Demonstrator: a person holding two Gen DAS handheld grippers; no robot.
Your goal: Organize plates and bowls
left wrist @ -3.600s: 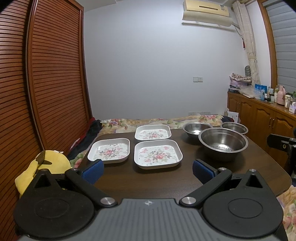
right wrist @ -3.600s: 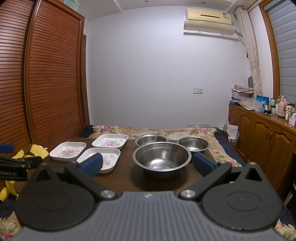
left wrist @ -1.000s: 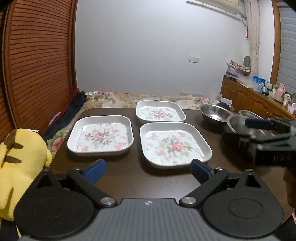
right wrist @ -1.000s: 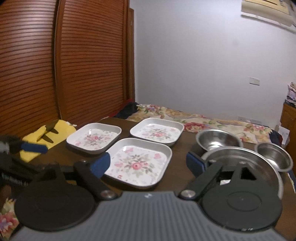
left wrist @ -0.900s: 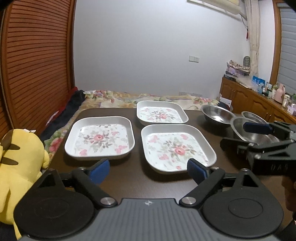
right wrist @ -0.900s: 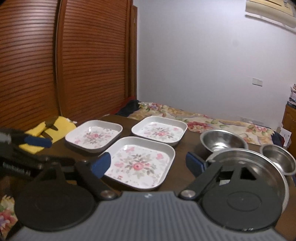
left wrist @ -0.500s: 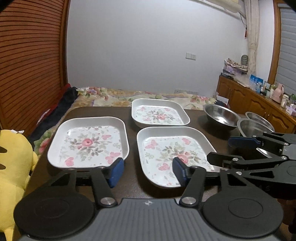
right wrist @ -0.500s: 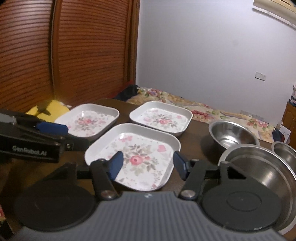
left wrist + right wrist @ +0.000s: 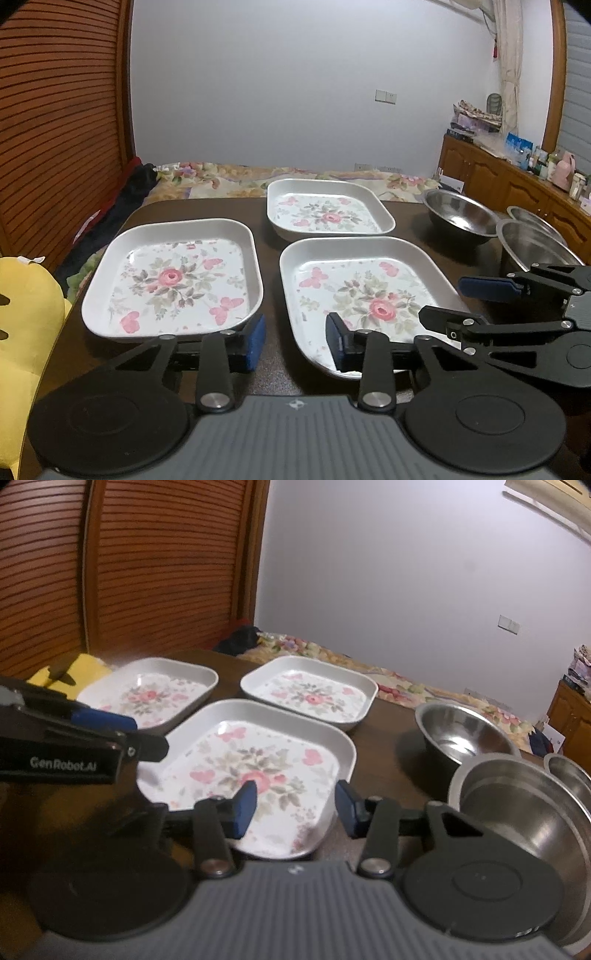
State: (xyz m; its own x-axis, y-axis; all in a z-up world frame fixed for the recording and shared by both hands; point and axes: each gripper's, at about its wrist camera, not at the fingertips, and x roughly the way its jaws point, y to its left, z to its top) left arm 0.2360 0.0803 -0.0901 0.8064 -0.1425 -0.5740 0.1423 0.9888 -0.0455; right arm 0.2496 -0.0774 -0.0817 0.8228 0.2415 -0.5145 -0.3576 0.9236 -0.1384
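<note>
Plainly nothing is stacked yet: from the left wrist view, three floral plates lie singly on the dark bench (image 9: 177, 208), and the steel bowls (image 9: 460, 221) sit apart at the right. The left tool (image 9: 295, 338) hangs with its jaws at a middling gap, holding nothing, aimed at the strip of bench between the left plate (image 9: 173, 277) and the near plate (image 9: 365, 295). Both plates run their long axis away from the viewer toward the far plate (image 9: 328, 214).

From the right wrist view, the right tool (image 9: 293, 806) is likewise part-open and empty, straddling the near plate's (image 9: 255, 768) front corner. The big bowl (image 9: 524, 812) sits just beside it, upright.
</note>
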